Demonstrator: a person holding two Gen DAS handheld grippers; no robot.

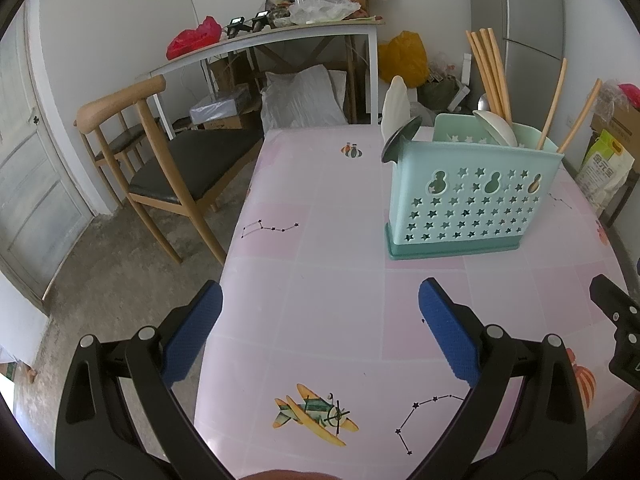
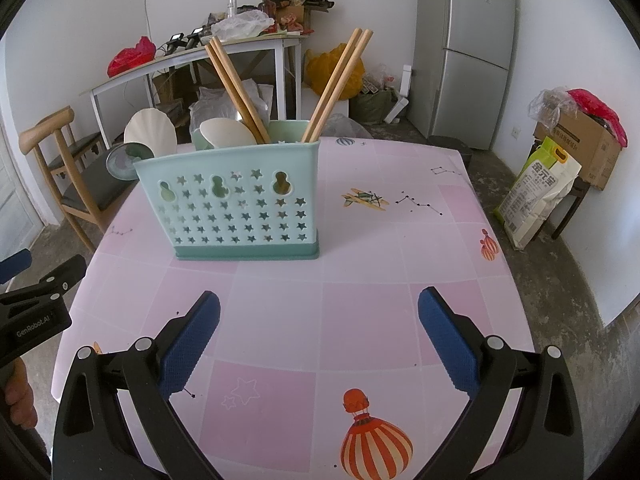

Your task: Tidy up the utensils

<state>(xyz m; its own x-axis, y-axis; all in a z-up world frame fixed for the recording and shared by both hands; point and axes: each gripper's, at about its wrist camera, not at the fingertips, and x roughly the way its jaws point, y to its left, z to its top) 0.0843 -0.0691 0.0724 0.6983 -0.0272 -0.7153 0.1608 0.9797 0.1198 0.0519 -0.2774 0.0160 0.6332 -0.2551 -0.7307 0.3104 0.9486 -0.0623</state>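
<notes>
A mint-green utensil caddy (image 1: 472, 196) (image 2: 236, 208) with star cut-outs stands on the pink table (image 1: 320, 280) (image 2: 360, 272). It holds several wooden chopsticks (image 1: 490, 68) (image 2: 236, 84) and white spoons (image 1: 498, 126) (image 2: 226, 132). A white spoon and a dark round piece (image 1: 400, 138) (image 2: 124, 158) lean at its left end. My left gripper (image 1: 320, 320) is open and empty, near the table's left edge, short of the caddy. My right gripper (image 2: 319, 326) is open and empty above the table, in front of the caddy. Each gripper shows at the edge of the other's view.
A wooden chair (image 1: 160, 160) (image 2: 60, 168) stands left of the table. A cluttered white desk (image 1: 280, 36) (image 2: 192, 56) is behind, a fridge (image 2: 476, 48) at the back right, and a box (image 2: 580, 140) and rice bag (image 2: 536, 196) on the right.
</notes>
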